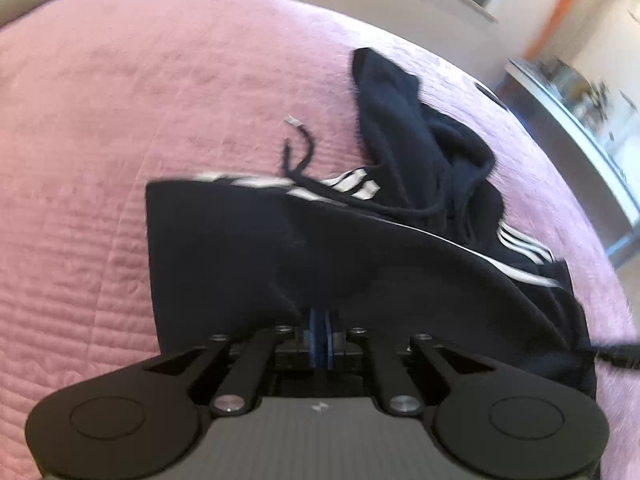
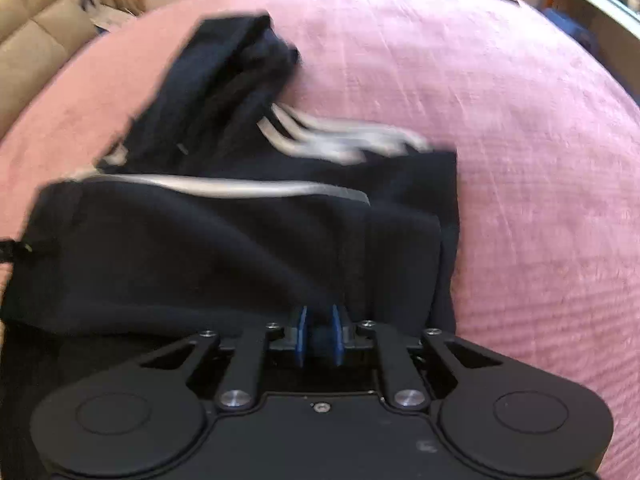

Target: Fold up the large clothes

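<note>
While the black hoodie [image 1: 248,248] lies crumpled on the pink bedspread [image 1: 100,120], we have both claws clamped on its near edge: left gripper [image 1: 320,320] pinched tight on the cloth, right gripper [image 2: 320,324] with a fold between its blue pads [image 2: 302,332]. Hood [image 1: 400,112] and drawstring [image 1: 298,152] lie at the far side. Frames blurred.

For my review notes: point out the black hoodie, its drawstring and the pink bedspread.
black hoodie [image 1: 248,248]: left wrist view, flat dark body panel.
drawstring [image 1: 298,148]: left wrist view, loose curled end.
pink bedspread [image 2: 520,120]: right wrist view, bare quilted surface.
</note>
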Tool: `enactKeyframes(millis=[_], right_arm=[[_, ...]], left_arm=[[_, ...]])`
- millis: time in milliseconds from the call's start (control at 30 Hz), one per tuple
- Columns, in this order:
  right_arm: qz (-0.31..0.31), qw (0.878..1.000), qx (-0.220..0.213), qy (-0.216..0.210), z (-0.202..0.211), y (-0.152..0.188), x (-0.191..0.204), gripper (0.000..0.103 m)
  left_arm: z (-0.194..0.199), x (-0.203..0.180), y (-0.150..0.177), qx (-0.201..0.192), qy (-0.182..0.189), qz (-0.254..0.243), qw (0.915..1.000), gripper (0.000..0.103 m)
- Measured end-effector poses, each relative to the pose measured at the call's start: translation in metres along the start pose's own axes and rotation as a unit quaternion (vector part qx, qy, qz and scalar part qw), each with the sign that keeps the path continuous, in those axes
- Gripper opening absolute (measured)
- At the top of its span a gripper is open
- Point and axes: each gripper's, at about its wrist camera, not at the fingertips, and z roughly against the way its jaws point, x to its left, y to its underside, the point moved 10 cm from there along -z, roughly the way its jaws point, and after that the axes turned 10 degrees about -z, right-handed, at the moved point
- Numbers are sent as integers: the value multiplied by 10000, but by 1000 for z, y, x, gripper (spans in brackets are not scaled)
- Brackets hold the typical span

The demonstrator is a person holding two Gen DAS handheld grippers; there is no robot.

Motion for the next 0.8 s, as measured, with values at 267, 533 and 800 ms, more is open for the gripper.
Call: enactKeyframes(millis=[267,533,800], right_arm=[[-160,9914,-1147,-611,-18,-127,38,27],[-414,9894,-1083,-873,-100,-192,60,52],[-198,9957,-800,-422,-148,-200,69,59]], left_arm=[[3,-73,-120,-719,332,-1036,9915,33],[-122,-102,-226,-479,-13,-1272,9907,76],[-213,-87,-230,342,-796,-1676,9820,31]])
